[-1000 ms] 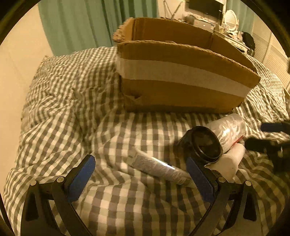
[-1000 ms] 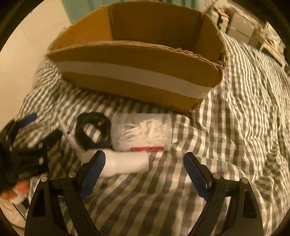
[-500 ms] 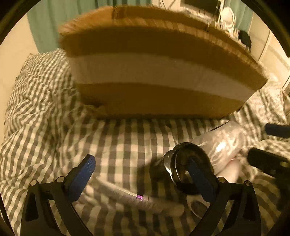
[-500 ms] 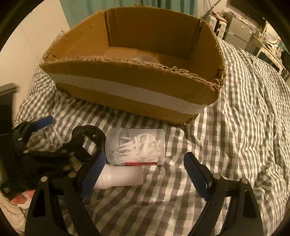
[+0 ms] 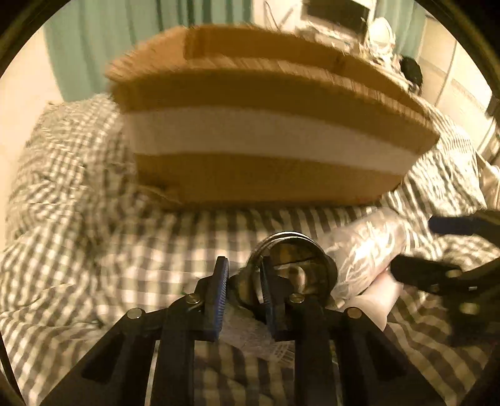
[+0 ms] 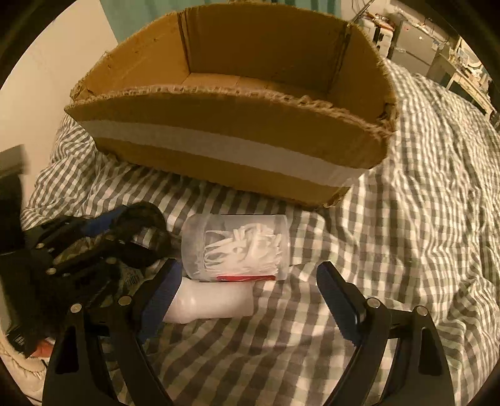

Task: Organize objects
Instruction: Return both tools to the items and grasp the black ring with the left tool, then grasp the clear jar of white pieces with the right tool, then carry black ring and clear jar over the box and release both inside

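A cardboard box point(image 6: 237, 146) with a white tape band stands open on the checked bedspread point(image 6: 422, 193); it also shows in the left wrist view point(image 5: 265, 175). My left gripper point(image 5: 242, 293) is shut on the rim of a black ring-shaped lens piece point(image 5: 297, 268), and shows in the right wrist view point(image 6: 93, 246). A clear plastic jar of white sticks point(image 6: 237, 246) lies on its side beside a white bottle point(image 6: 212, 303). My right gripper point(image 6: 250, 296) is open, its fingers either side of the jar and bottle.
A white tube or packet point(image 5: 250, 334) lies under the left gripper's fingers. Green curtains point(image 5: 103, 40) and a cluttered desk point(image 5: 359, 28) are behind the bed. A dark object point(image 6: 11, 200) stands at the left edge.
My left gripper has closed from wide open onto the black ring piece. My right gripper has moved slightly closer to the jar and stayed open.
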`<move>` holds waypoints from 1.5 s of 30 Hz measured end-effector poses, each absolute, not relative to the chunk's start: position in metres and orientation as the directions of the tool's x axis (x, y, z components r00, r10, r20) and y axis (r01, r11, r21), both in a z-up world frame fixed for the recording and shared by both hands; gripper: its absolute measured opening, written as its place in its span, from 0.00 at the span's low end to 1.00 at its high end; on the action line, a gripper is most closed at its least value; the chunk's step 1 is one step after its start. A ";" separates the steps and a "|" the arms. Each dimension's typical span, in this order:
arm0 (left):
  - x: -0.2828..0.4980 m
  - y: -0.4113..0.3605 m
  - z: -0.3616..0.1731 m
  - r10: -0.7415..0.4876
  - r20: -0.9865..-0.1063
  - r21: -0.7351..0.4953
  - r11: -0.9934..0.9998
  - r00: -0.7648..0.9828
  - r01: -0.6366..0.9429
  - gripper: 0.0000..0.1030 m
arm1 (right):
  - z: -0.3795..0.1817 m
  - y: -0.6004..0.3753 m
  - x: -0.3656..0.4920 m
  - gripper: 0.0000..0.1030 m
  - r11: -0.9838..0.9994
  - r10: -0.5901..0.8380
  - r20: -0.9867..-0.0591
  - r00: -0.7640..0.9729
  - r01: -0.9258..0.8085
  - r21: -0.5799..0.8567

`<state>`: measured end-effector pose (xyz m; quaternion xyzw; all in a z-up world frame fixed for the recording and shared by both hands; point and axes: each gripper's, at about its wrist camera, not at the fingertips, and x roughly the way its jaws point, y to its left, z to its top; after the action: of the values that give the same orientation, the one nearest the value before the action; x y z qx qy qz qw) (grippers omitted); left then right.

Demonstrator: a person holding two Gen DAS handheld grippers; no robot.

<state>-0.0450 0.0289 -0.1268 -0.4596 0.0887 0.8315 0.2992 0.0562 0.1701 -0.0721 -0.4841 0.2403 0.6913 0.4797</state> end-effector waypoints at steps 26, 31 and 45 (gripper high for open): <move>-0.052 0.009 -0.122 0.378 -0.818 -0.119 -0.849 -0.434 -0.515 0.19 | -0.110 0.189 0.030 0.85 -0.439 0.447 -0.894 -0.017 -0.875 -0.203; -0.052 0.008 -0.116 0.364 -0.836 -0.119 -0.850 -0.411 -0.513 0.19 | -0.078 0.163 0.034 0.85 -0.401 0.594 -0.804 -0.036 -0.880 -0.257; -0.021 0.002 -0.060 0.407 -0.806 -0.115 -0.819 -0.429 -0.562 0.19 | -0.003 0.102 0.042 0.85 -0.454 0.708 -0.689 -0.156 -0.848 -0.274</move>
<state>-0.0210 0.0022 -0.0602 -0.4499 0.0861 0.8409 0.2883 0.0421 0.1018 -0.0030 -0.3958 0.0885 0.7551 0.5150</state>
